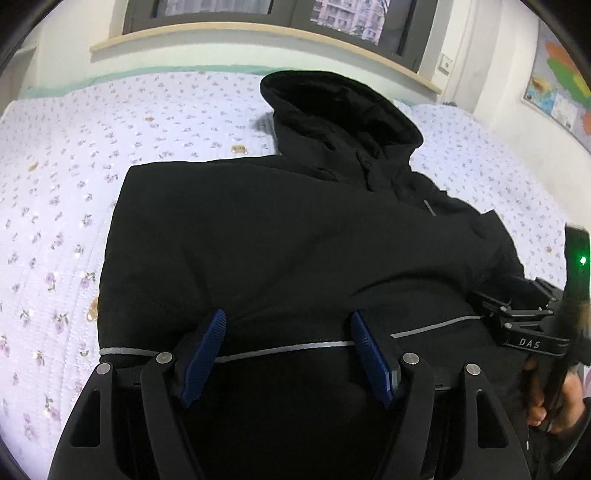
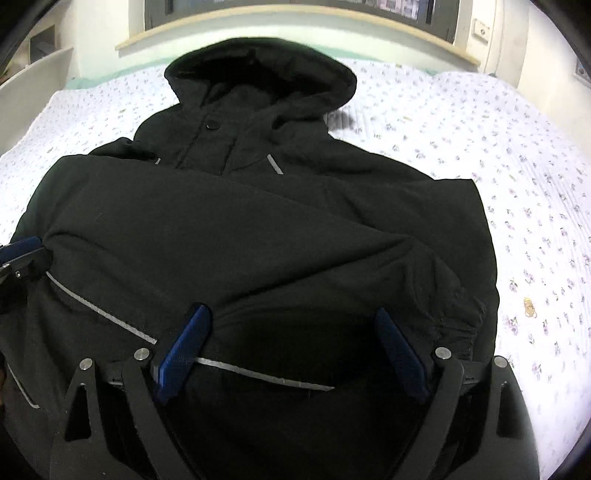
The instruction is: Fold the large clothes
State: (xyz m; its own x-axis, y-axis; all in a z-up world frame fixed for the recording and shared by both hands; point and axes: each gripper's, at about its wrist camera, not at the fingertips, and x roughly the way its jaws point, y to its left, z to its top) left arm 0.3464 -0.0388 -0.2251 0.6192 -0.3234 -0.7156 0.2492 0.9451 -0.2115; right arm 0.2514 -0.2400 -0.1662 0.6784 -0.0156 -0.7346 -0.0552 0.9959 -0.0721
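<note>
A black hooded jacket [image 1: 280, 236] lies on the bed, its sleeves folded across its body and its hood [image 1: 340, 107] toward the window. It also shows in the right wrist view [image 2: 258, 236]. My left gripper [image 1: 290, 321] is open, its blue fingers [image 1: 207, 350] wide apart over the jacket's near hem with the grey reflective stripe [image 1: 280, 349]. My right gripper [image 2: 291, 317] is open too, fingers [image 2: 183, 350] spread over the hem on the jacket's right side. The right gripper's body shows in the left wrist view [image 1: 524, 325]; the left gripper's tip shows in the right wrist view [image 2: 18, 251].
The bed has a pale floral quilt [image 1: 74, 184] with bare cover left and right of the jacket [image 2: 517, 184]. A wooden windowsill [image 1: 258, 33] and window run behind the bed. A poster [image 1: 554, 92] hangs on the right wall.
</note>
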